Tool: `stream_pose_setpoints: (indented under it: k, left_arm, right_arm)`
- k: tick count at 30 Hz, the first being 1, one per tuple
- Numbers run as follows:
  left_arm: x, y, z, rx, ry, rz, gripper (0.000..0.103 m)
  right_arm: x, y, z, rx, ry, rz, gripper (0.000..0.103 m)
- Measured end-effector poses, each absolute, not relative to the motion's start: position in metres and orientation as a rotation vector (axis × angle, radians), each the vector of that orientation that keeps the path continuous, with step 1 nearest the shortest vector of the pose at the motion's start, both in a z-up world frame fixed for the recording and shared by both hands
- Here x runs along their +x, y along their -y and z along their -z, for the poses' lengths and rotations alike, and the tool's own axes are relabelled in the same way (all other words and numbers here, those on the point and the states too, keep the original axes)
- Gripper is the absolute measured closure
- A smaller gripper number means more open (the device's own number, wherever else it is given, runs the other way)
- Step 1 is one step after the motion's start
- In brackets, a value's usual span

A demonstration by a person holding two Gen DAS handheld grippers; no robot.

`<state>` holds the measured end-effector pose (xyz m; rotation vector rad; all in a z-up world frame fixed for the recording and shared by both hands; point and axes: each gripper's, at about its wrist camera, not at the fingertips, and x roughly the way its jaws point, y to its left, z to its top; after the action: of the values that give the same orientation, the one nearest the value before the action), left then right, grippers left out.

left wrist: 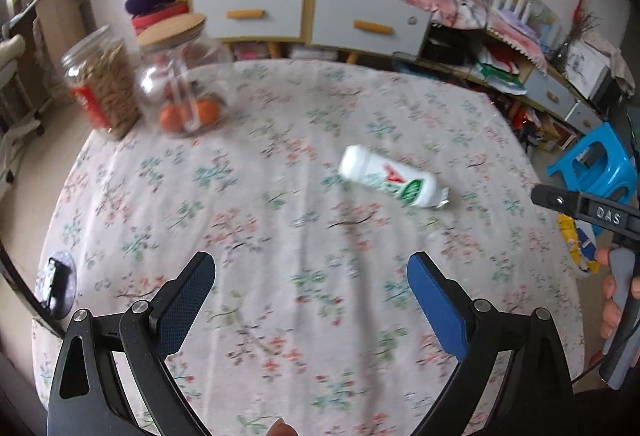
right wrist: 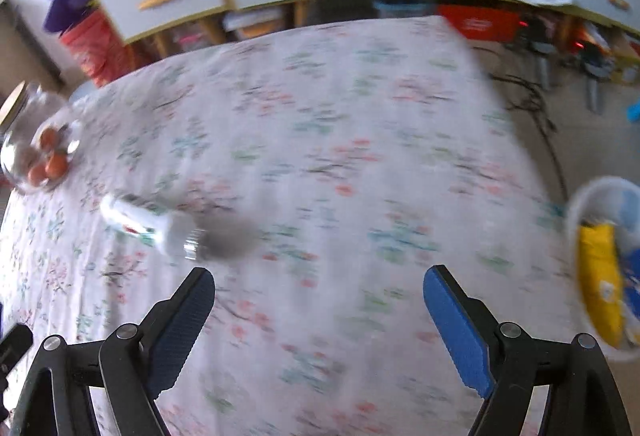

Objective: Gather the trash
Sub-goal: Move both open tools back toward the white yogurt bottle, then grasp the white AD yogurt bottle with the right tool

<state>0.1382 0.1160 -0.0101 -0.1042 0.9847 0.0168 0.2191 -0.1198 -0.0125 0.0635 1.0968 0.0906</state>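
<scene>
Floral cloth covers the desk point(left wrist: 280, 195), with a wooden drawer cabinet point(left wrist: 304, 11) and cluttered shelves behind it. From the left wrist camera, the left gripper point(left wrist: 311, 268) hangs over the near part of the cloth, jaws spread wide with nothing between them. A white bottle point(left wrist: 390, 177) with a red and green label lies on its side a little beyond and to the right of the jaws, well clear of them. At the far left corner stand a jar of tan snacks point(left wrist: 102, 83) and, just beside it, a glass jar point(left wrist: 184, 83) with a wooden lid and orange fruit inside; both are smeared by motion. At the right edge the right gripper point(left wrist: 580, 205) pokes in, only partly seen, with fingers of a hand point(left wrist: 610, 300) wrapped on its handle; a blue stool point(left wrist: 596, 165) sits behind it. From the right wrist camera everything is blurred. The right gripper point(right wrist: 319, 282) has its jaws spread wide and empty above the cloth. The bottle point(right wrist: 148, 224) lies ahead and to the left, its label unreadable here. The glass jar point(right wrist: 36, 151) is cut by the left edge. A white bin point(right wrist: 600, 256) at the desk's right edge holds a yellow wrapper point(right wrist: 600, 276) and something blue, too blurred to name.
</scene>
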Motion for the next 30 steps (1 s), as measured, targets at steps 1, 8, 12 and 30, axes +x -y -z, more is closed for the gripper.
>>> stream_pose_setpoints:
  k: [1,8,12,30]
  left_arm:
    - [0.139,-0.12,0.013,-0.106,-0.992,-0.027,0.005]
    - [0.145,-0.145,0.024,-0.129,-1.019,-0.068,0.005]
    - [0.145,-0.153,0.026,-0.14,-1.022,-0.076,0.005]
    - [0.133,-0.137,0.021,-0.102,-1.011,-0.042,0.005]
  right_arm:
    - [0.223,0.109,0.016,0.047,-1.098,-0.108,0.014]
    - [0.245,0.047,0.045,-0.117,-1.086,-0.209,0.014]
    - [0.253,0.023,0.063,-0.212,-1.086,-0.26,0.015]
    - [0.23,0.027,0.059,-0.29,-1.056,-0.28,0.057]
